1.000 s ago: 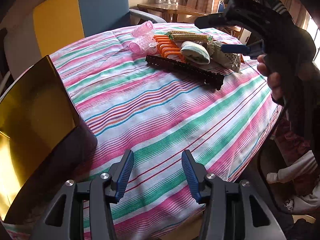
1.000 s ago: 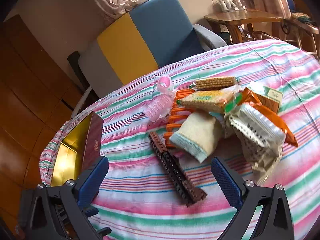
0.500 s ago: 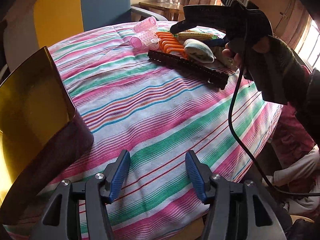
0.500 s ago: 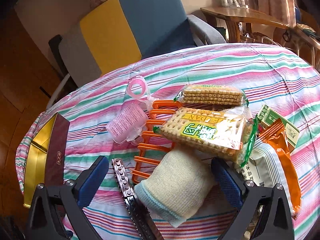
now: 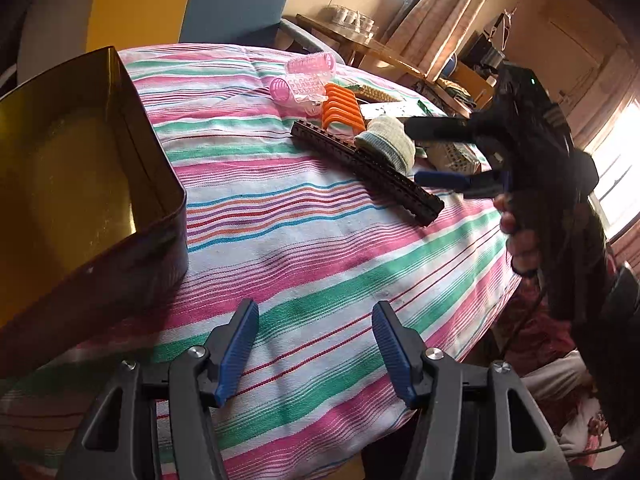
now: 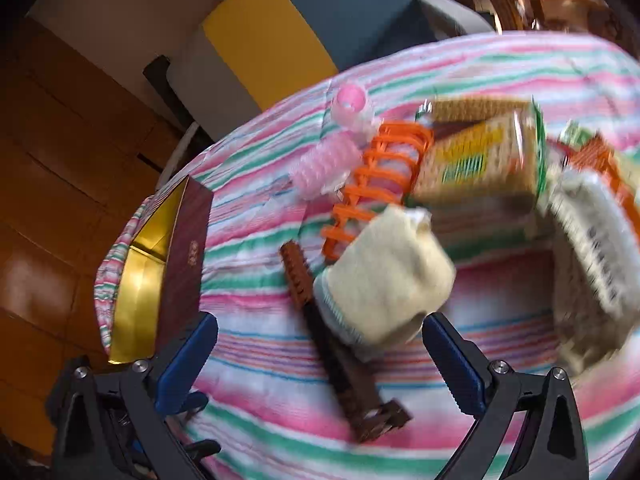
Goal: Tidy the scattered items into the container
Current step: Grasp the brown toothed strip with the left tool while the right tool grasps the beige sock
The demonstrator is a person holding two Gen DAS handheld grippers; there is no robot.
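Observation:
A gold tin (image 5: 80, 160) with dark red sides stands open at the table's left edge. My left gripper (image 5: 314, 332) hovers open beside it over bare striped cloth, nothing between its fingers. Across the table lie a long brown brick strip (image 5: 368, 168), a rolled cream sock (image 5: 386, 142), an orange comb rack (image 5: 342, 108) and pink hair rollers (image 5: 308, 80). My right gripper (image 6: 320, 344) is open and low over the pile. The sock (image 6: 384, 276) and the brown strip (image 6: 344, 380) lie between its spread fingers, with no pad pressing on either. This view is blurred.
Biscuit packs (image 6: 480, 160) and a white snack bag (image 6: 592, 248) crowd the pile's far side. A blue and yellow armchair (image 6: 320, 20) stands behind the round table (image 5: 320, 248). The table edge drops off at the right, by a person's hand (image 5: 520, 240).
My right gripper has dropped toward the sock and brown strip, which now sit between its fingers. My left gripper's jaws have widened, and it has rolled and shifted nearer the tin.

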